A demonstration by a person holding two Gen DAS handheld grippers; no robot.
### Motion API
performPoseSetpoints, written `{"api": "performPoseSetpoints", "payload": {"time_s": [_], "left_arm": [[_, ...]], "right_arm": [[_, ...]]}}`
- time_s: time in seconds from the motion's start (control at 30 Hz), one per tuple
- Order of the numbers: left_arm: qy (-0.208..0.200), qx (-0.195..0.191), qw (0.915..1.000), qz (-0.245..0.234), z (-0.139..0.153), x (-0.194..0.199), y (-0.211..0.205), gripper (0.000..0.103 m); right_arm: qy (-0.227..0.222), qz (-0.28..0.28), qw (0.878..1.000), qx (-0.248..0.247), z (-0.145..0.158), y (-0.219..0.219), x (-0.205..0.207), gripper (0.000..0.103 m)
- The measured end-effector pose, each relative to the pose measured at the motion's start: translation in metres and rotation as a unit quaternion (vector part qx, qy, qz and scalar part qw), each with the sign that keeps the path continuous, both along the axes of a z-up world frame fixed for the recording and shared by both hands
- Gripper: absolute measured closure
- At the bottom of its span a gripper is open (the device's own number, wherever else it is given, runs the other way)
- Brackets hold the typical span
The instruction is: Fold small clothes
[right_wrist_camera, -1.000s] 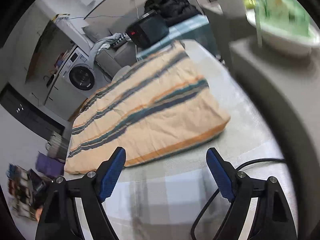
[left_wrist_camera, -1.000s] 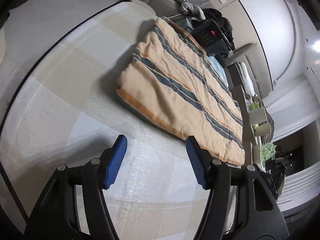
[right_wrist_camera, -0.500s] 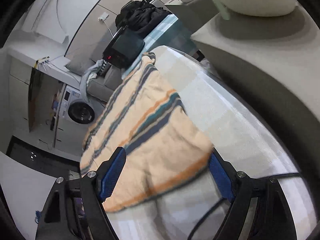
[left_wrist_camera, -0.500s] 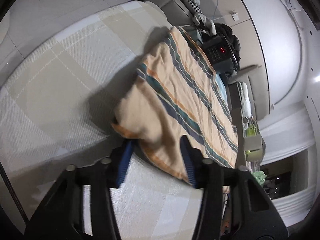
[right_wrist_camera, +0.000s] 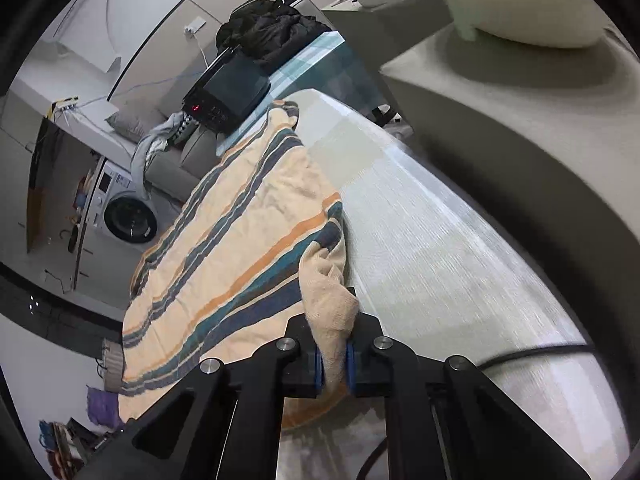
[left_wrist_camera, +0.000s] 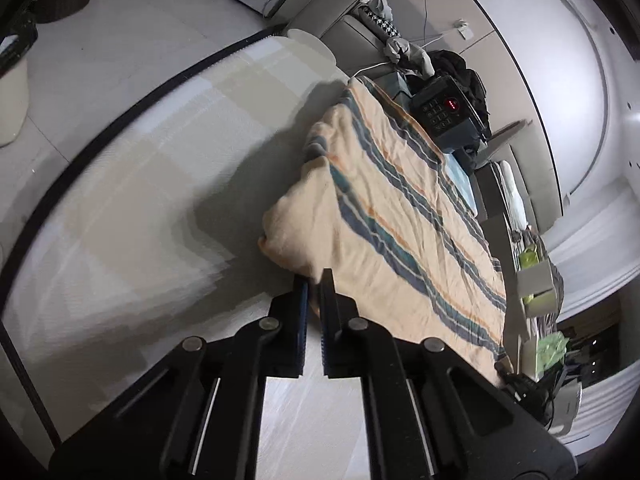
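Both tongs are clamped on the near corners of the striped towel (right_wrist_camera: 240,248), one corner each, so the near edge can be lifted evenly for a fold. The right tongs (right_wrist_camera: 334,356) pinch a bunched corner; the left tongs (left_wrist_camera: 314,280) nip the other. Beyond them the towel lies spread across the counter (left_wrist_camera: 140,200).

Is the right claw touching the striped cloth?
Touching. The right wrist view shows the right claw shut on a bunched corner of the striped cloth.
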State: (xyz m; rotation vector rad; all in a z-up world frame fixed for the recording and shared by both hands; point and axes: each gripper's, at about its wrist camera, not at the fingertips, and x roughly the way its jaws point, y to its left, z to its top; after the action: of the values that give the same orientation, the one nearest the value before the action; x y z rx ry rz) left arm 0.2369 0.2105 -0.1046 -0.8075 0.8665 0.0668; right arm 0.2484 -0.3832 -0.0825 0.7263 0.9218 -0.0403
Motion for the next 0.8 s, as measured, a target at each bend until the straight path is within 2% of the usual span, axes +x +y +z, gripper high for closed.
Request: {"api": "performPoseSetpoints", "payload": {"time_s": [0.2, 0.27, 0.33, 0.37, 0.4, 0.43, 0.47, 0.5, 0.57, 0.63, 0.73, 0.8], "left_arm": [[-0.005, 0.037, 0.9991, -0.023, 0.009, -0.055, 0.006, 0.103], [-0.008, 0.027, 0.9991, -0.031, 0.011, -0.067, 0.008, 0.103], [-0.002, 0.017, 0.9995, -0.028, 0.011, -0.074, 0.010, 0.103], [-0.003, 0.007, 0.9995, -0.030, 0.011, -0.075, 0.010, 0.096], [-0.005, 0.000, 0.9995, -0.031, 0.011, -0.076, 0.010, 0.081], [-0.008, -0.005, 0.9996, -0.027, 0.011, -0.074, 0.010, 0.075], [-0.009, -0.006, 0.9997, -0.024, 0.009, -0.072, 0.010, 0.064], [-0.009, -0.009, 0.9997, -0.023, 0.008, -0.067, 0.009, 0.058], [-0.002, -0.019, 0.9994, -0.028, 0.003, -0.049, 0.007, 0.051], [0.013, -0.028, 0.9993, -0.023, -0.006, -0.029, 0.003, 0.051], [0.008, -0.026, 0.9994, -0.022, -0.008, -0.011, -0.001, 0.051], [0.003, -0.046, 0.9988, -0.014, -0.010, -0.001, -0.001, 0.051]], "right_arm": [[0.008, 0.045, 0.998, -0.038, 0.011, 0.003, -0.024, 0.094], [0.014, 0.058, 0.997, -0.042, 0.012, 0.001, -0.029, 0.089], [0.017, 0.074, 0.997, -0.030, 0.011, -0.001, -0.034, 0.074], [0.011, 0.087, 0.996, -0.022, 0.014, 0.000, -0.041, 0.069], [0.006, 0.092, 0.995, -0.022, 0.015, 0.001, -0.048, 0.057], [-0.001, 0.099, 0.995, -0.024, 0.018, 0.004, -0.054, 0.050], [-0.009, 0.107, 0.994, -0.025, 0.021, 0.008, -0.059, 0.049], [-0.009, 0.112, 0.993, -0.025, 0.021, 0.011, -0.062, 0.047], [0.000, 0.120, 0.993, -0.008, 0.018, 0.017, -0.063, 0.047], [0.019, 0.123, 0.992, 0.011, 0.011, 0.021, -0.060, 0.047], [0.029, 0.113, 0.993, 0.026, 0.005, 0.024, -0.056, 0.047], [0.031, 0.103, 0.994, 0.032, 0.000, 0.024, -0.050, 0.047]]}}
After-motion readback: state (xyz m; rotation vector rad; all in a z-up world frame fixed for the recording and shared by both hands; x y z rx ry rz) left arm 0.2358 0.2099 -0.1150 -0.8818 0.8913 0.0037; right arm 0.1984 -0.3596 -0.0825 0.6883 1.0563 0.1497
